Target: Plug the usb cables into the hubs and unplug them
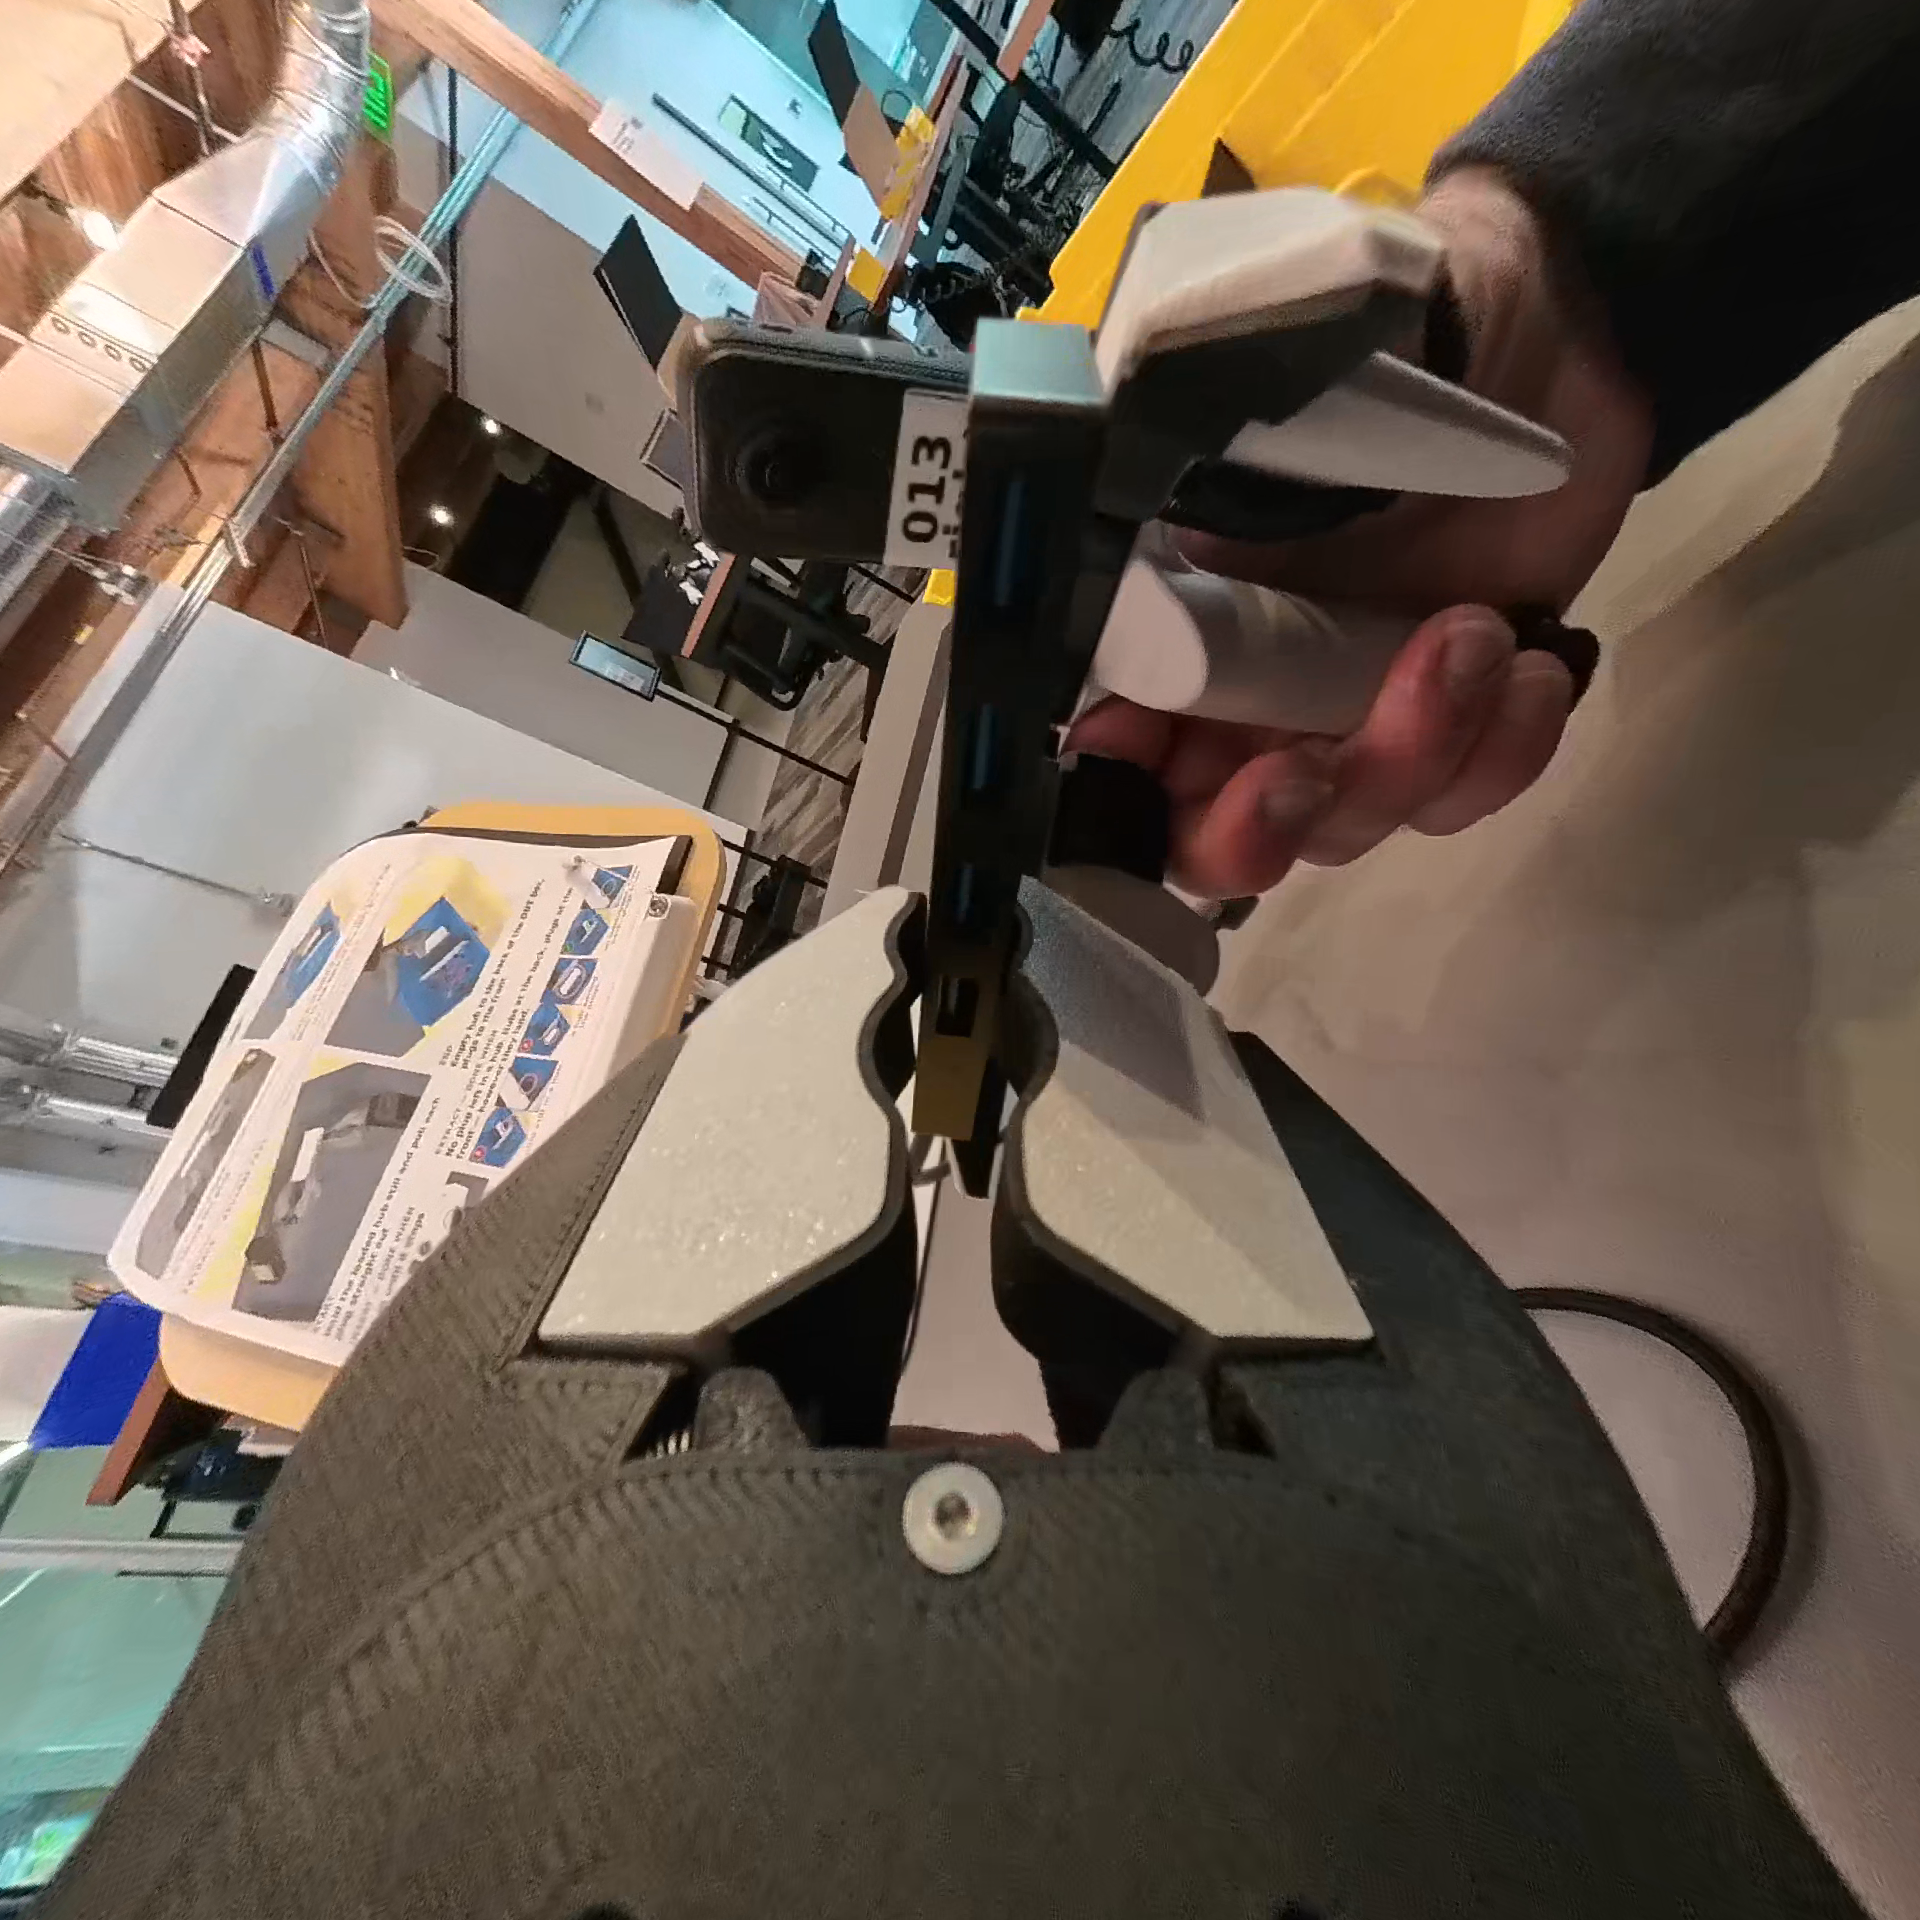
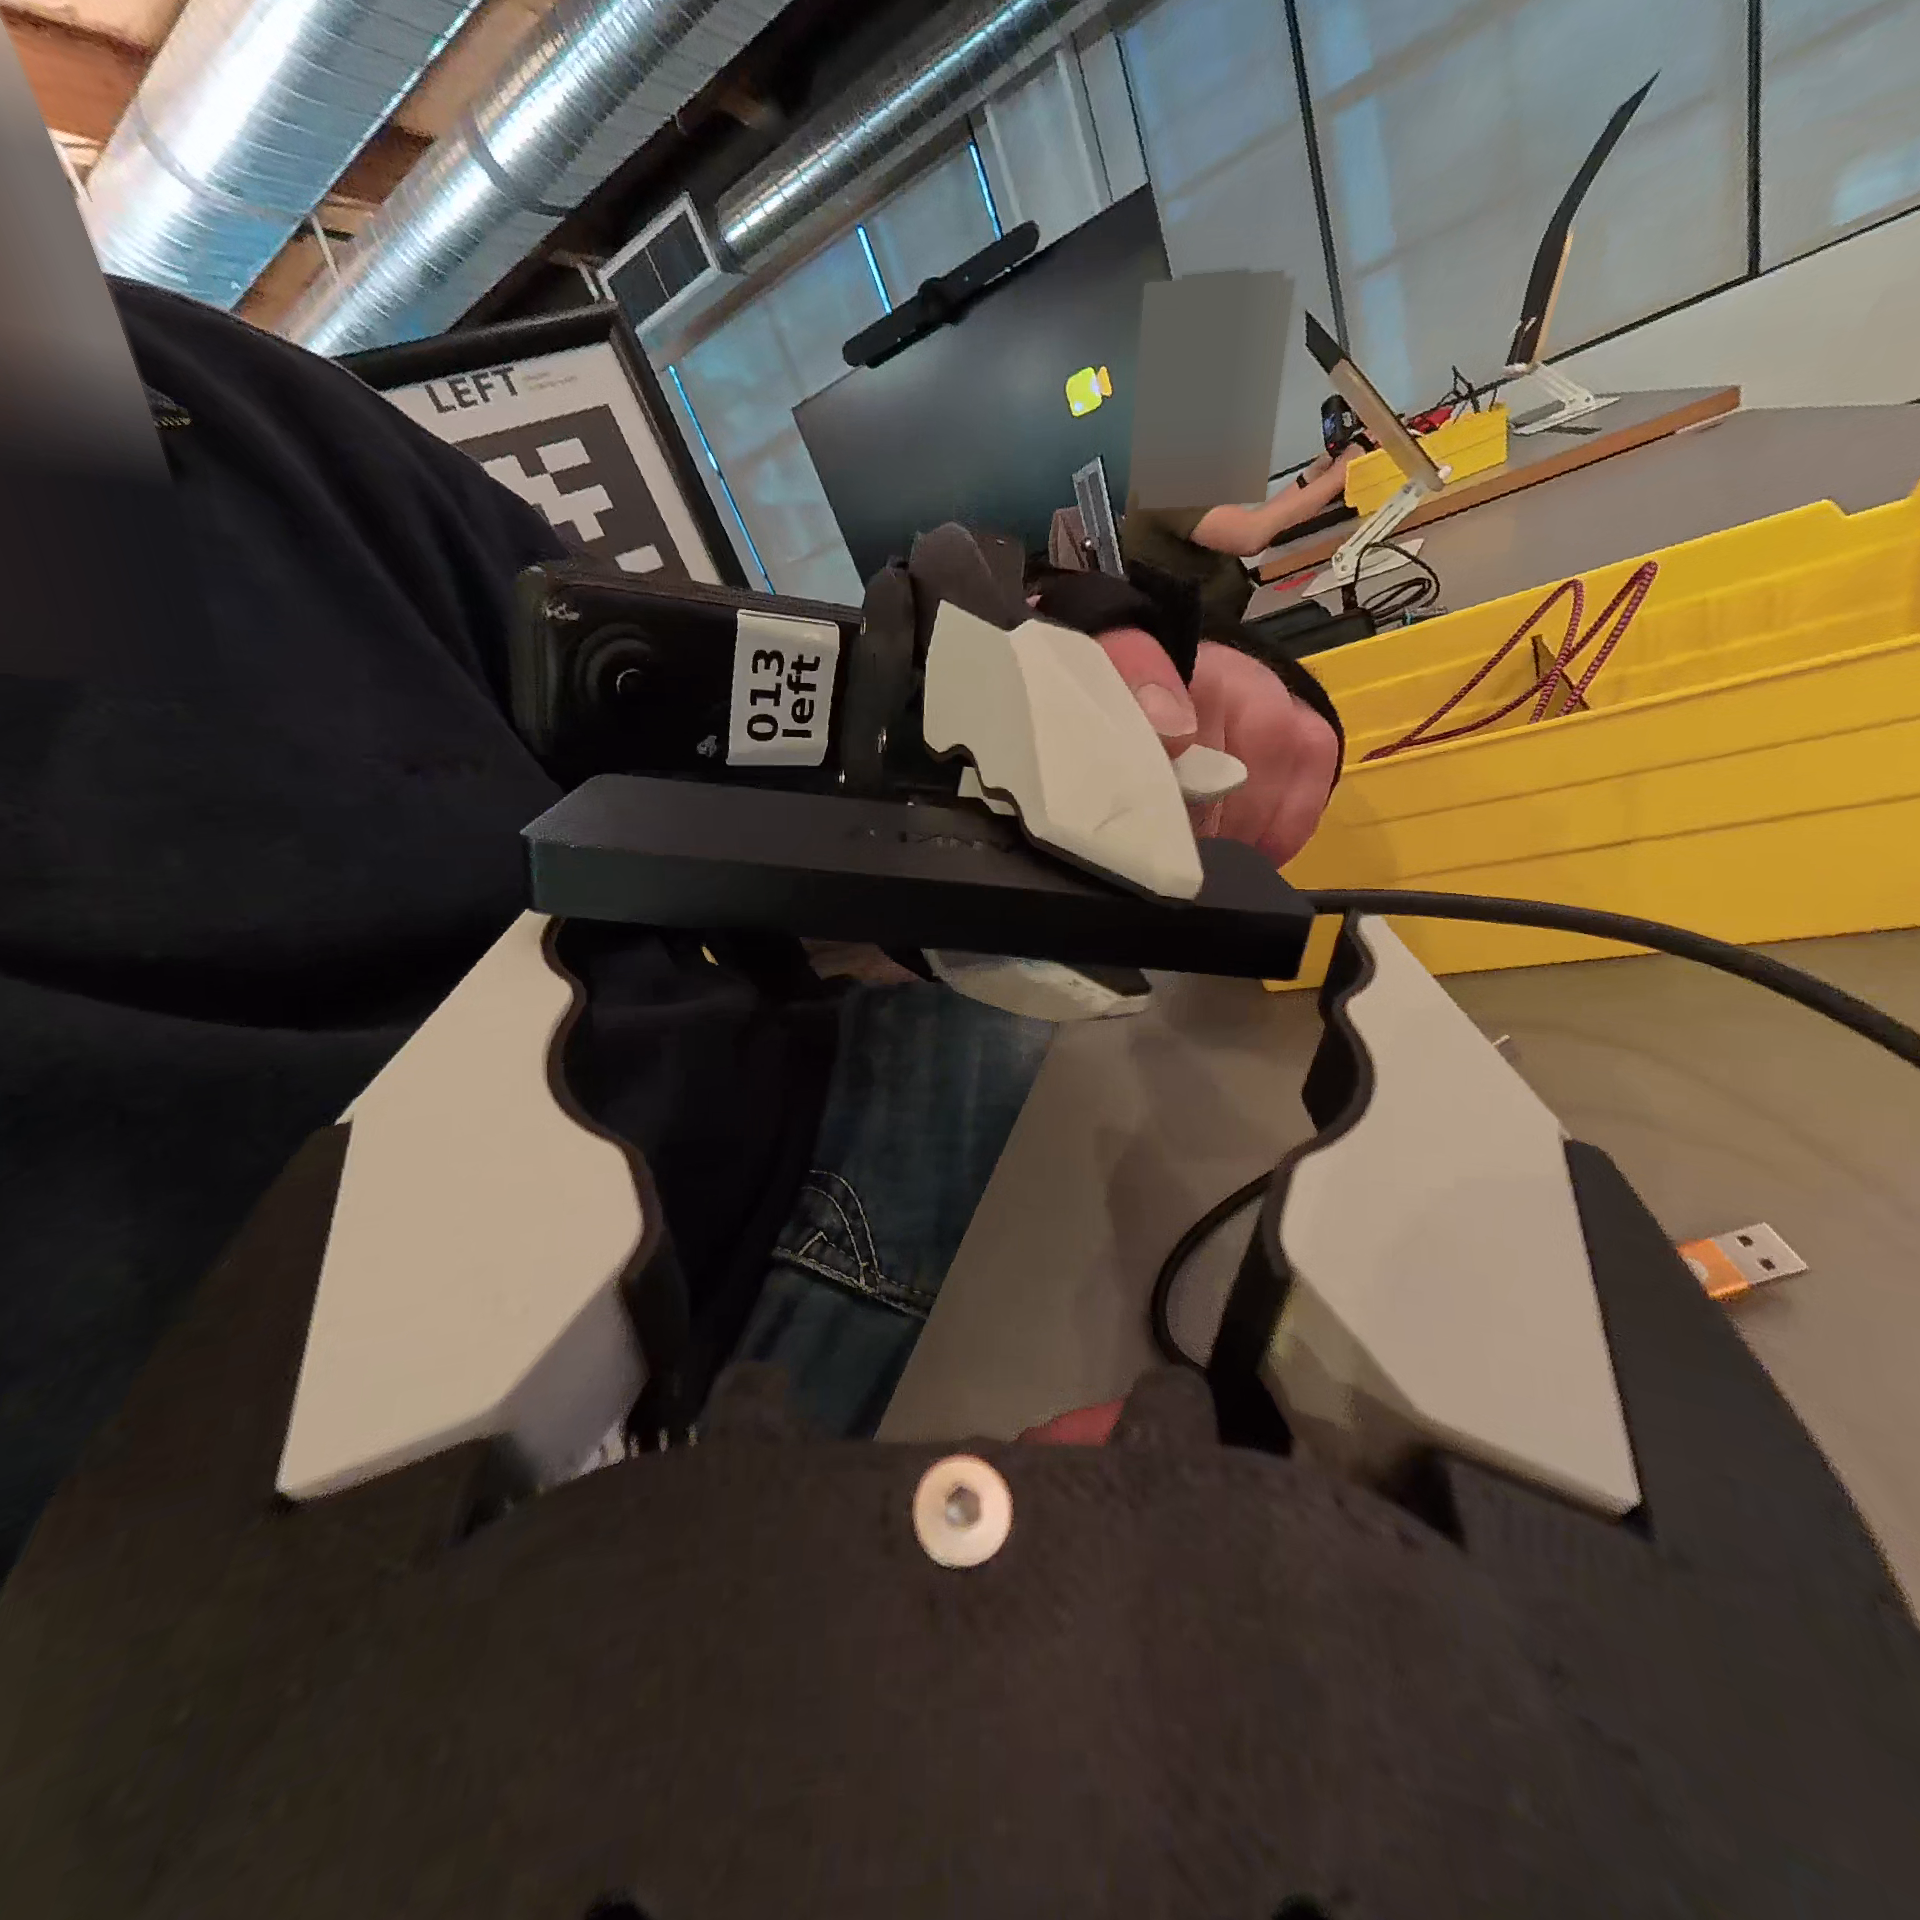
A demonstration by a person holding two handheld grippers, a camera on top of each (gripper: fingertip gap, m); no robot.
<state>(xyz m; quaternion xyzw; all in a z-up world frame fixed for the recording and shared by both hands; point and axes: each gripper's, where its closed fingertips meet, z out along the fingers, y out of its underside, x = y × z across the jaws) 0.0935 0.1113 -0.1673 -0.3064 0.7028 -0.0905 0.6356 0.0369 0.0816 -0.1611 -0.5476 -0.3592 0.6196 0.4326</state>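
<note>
left hand-held gripper (image 1: 961, 1023) clamped on hub (image 1: 987, 665), right hand-held gripper (image 2: 951, 971) spread wide, empty. could twist hub loose if next orange plug (image 2: 1745, 1259) enters crooked.

- The left wrist view is looking forward along the left gripper (image 1: 961, 997), rolled steeply, very close to the black hub (image 1: 992, 665), facing the other gripper's camera.
- The right wrist view is looking along the right gripper (image 2: 951, 997) toward the person's torso, equally close.
- Both views are sharing the hub (image 2: 914, 883) and the yellow bin (image 2: 1621, 727) on the tabletop (image 2: 1714, 1091).
</note>
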